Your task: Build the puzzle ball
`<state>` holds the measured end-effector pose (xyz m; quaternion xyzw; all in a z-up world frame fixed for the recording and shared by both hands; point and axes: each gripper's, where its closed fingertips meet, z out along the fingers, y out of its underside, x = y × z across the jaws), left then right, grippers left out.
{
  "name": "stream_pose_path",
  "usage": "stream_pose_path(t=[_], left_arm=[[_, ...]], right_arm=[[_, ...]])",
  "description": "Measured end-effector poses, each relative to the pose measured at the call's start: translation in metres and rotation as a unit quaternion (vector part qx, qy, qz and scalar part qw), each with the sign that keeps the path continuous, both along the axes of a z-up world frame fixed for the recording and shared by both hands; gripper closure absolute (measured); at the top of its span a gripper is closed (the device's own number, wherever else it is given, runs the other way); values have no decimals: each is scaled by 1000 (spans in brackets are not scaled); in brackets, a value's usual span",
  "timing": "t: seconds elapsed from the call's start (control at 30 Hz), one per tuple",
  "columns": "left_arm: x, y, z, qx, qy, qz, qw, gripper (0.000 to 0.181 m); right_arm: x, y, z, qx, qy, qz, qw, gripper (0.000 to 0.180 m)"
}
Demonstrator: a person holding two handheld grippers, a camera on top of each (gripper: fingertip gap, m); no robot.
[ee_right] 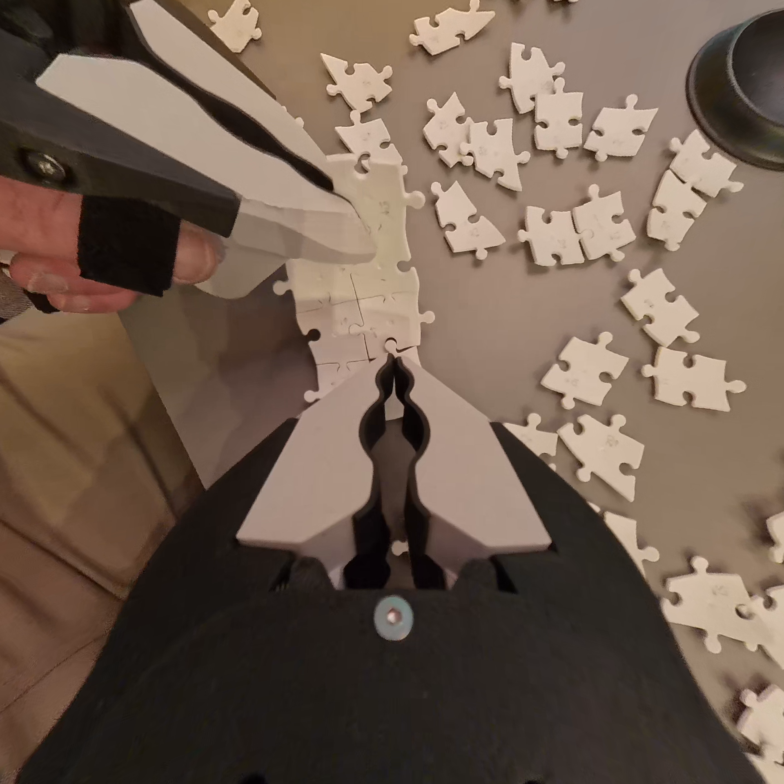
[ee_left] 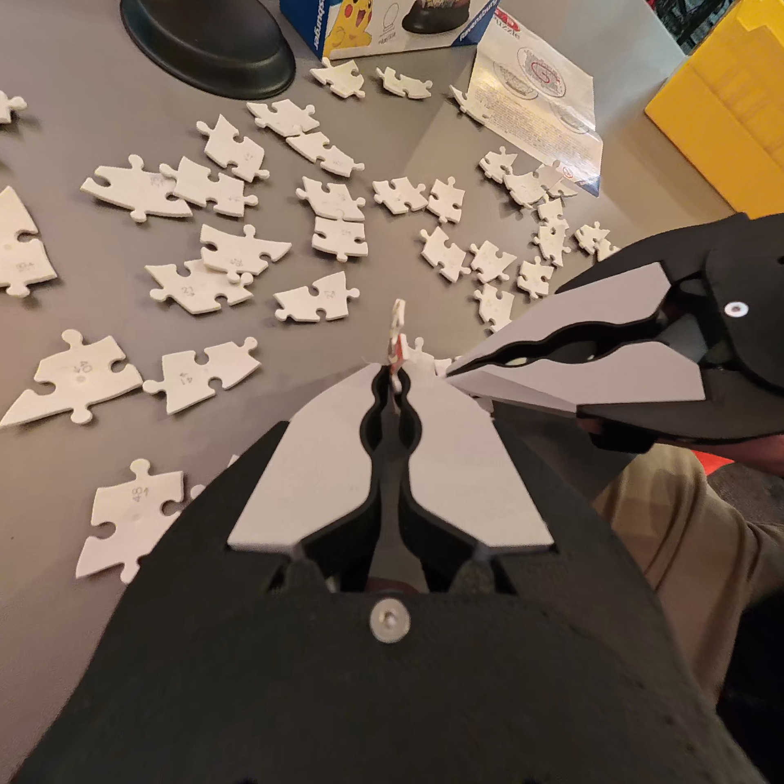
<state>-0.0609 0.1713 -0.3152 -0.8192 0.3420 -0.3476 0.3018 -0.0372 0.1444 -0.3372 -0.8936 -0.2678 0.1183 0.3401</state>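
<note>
A curved strip of several joined white puzzle pieces (ee_right: 382,297) is held up over the grey table (ee_right: 488,297), backs facing the right wrist view. In the left wrist view I see the strip (ee_left: 396,335) edge-on, with red print on its other face. My left gripper (ee_left: 392,373) is shut on one end of it. My right gripper (ee_right: 392,360) is shut on the other end. The right gripper (ee_left: 449,372) comes in from the right in the left wrist view. The left gripper (ee_right: 352,212) comes in from the upper left in the right wrist view.
Many loose white pieces (ee_left: 237,250) lie face down across the table (ee_left: 63,466), also in the right wrist view (ee_right: 585,373). A black stand (ee_left: 203,42), the puzzle box (ee_left: 382,25), a leaflet (ee_left: 539,97) and a yellow box (ee_left: 729,106) sit at the far side. A hand (ee_right: 106,263) holds the left gripper. My right fingertips sit around 5 cm from my left ones.
</note>
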Motion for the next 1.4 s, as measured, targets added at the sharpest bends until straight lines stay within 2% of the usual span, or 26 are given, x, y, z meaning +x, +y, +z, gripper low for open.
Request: stream_pose_path(t=[0.17,0.37,0.73,0.87,0.93,0.97,1.0,1.1,1.4], left_arm=[[-1,-1,1,11,2,7,1000,178],[0,-1,0,11,4,6,1000,178],[-1,-3,1,27,10,13,999,178],[-1,-4,2,30,9,12,999,178],[-1,-3,2,30,5,14,999,178],[-1,-3,3,29,3,14,999,178],[-1,-3,3,30,1,13,999,178],[0,-4,7,36,-12,8,999,178],[2,-7,18,48,-59,-4,997,178]], right_arm=[[1,-4,5,-9,24,9,1000,180],[-5,-9,2,-12,5,45,999,180],[-3,-4,0,-17,42,10,999,180],[-2,-2,15,-21,115,0,993,180],[13,5,19,-22,119,-16,993,180],[20,7,17,-28,114,-17,993,180],[22,6,14,-45,119,-12,992,170],[19,0,7,-98,155,13,983,159],[8,-2,3,-131,185,53,973,166]])
